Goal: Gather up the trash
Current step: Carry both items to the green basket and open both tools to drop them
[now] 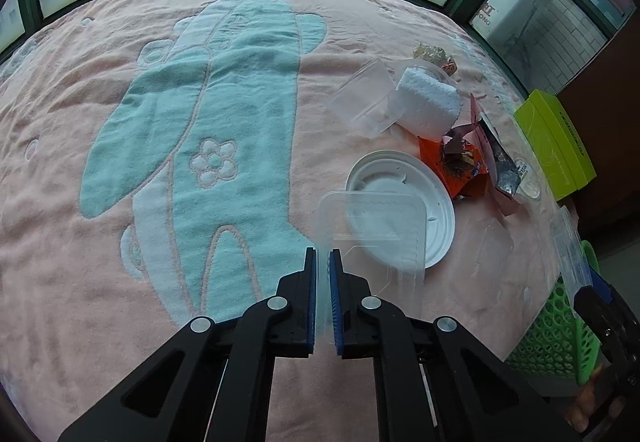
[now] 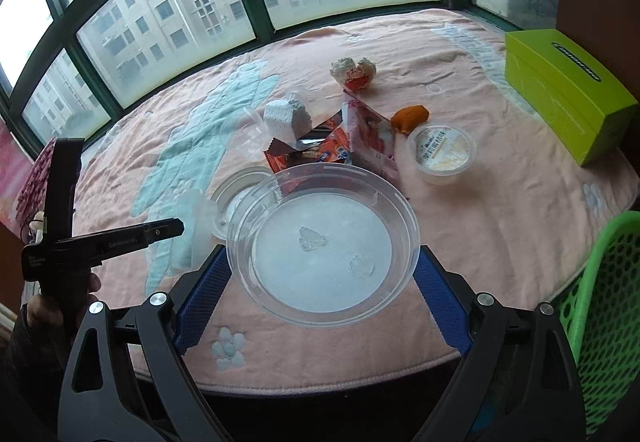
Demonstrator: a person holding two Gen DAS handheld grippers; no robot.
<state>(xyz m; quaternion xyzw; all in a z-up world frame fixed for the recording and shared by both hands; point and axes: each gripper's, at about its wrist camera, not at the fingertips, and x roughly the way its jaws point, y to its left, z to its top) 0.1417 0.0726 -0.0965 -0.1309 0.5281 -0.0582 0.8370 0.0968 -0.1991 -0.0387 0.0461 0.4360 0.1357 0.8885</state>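
Now the left claw point(image 1: 323, 254) pinches the flimsy clear tray point(image 1: 372, 230) by its rim; the right claw point(image 2: 320, 270) spans the light, slippery round tub point(image 2: 320, 242).

A pink blanket point(image 1: 80, 162) with a teal rabbit figure point(image 1: 224, 146) and pale flower outlines covered the desk. Both grippers were black with blue pads point(image 2: 438, 294). The basket point(image 2: 600, 306) was bright green with a perforated mesh pattern, the box point(image 2: 568, 98) lime green, one wrapper point(image 2: 320, 154) orange, the round lid point(image 1: 436, 210) white.
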